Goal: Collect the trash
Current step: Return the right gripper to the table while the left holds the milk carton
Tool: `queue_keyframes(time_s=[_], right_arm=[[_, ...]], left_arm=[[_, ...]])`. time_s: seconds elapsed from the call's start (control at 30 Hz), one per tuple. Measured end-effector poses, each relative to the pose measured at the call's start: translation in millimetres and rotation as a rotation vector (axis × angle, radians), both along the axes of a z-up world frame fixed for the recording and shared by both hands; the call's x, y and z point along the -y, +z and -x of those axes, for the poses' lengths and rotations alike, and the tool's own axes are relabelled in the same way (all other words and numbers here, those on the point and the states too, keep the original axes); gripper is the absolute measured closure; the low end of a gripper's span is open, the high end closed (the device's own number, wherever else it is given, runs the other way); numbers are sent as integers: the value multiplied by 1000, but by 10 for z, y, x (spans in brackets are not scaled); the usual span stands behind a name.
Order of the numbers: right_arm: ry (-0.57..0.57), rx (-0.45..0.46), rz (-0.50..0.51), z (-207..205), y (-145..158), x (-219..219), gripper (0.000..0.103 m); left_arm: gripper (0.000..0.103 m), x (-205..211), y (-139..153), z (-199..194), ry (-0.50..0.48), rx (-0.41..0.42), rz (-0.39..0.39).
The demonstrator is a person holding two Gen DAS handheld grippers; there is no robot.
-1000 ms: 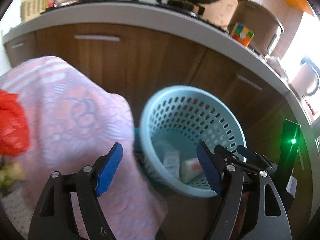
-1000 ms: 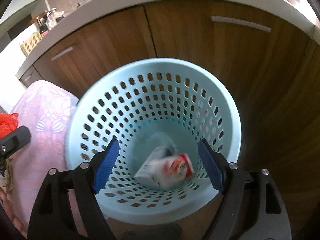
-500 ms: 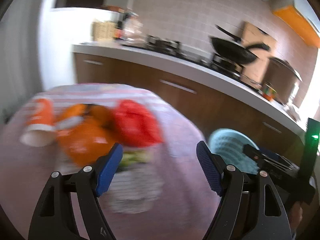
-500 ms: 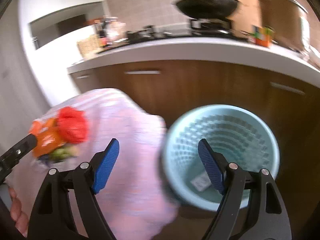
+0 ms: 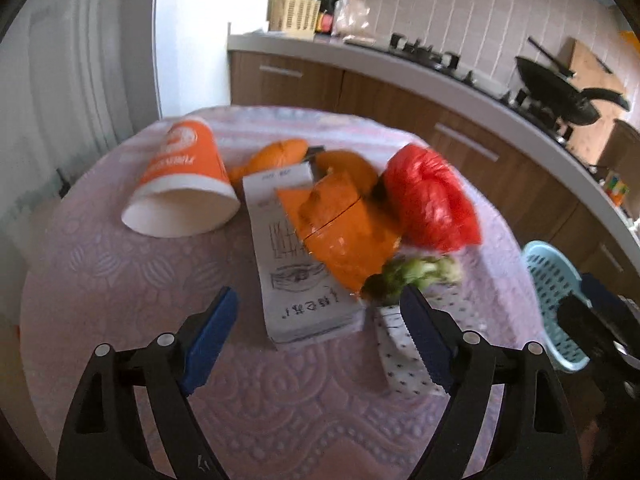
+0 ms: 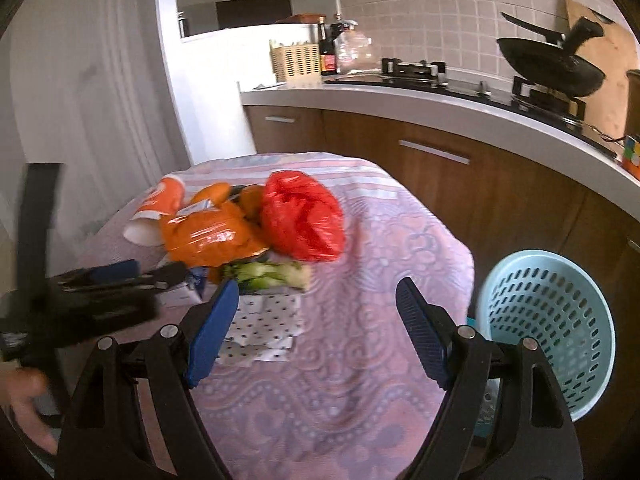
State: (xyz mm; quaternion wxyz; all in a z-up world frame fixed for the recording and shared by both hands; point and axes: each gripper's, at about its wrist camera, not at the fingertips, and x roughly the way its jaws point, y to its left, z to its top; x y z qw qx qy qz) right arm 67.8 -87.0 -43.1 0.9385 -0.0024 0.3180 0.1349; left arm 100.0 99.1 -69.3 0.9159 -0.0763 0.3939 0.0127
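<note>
We see the left gripper, jaws just widened and empty, nearest the carton, whose long axis runs twelve to six. The right gripper, also open and empty, has the pile at eleven o'clock and the basket at three.

trash on table, basket right

Your left gripper had two black plastic arms with triangular cut-outs, each ending in a blue ribbed pad, and silver screw heads sat at the pivots behind those pads. Your right gripper was built the same: black skeleton arms, blue pads, round silver screws. A small white mark showed low on the left gripper's left arm.
</note>
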Motion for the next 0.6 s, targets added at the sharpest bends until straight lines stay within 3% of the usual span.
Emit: queue_keyframes(time_s=[0.2, 0.37, 0.6], right_arm=[[10, -17, 13, -70, -65, -82, 26], [42, -89, -3, -172, -232, -151, 26], [129, -110, -14, -338, -231, -488, 26]], left_arm=[[27, -51, -188, -148, 29, -42, -35], [50, -111, -262, -116, 4, -49, -38], [51, -404, -219, 251, 19, -43, -12]])
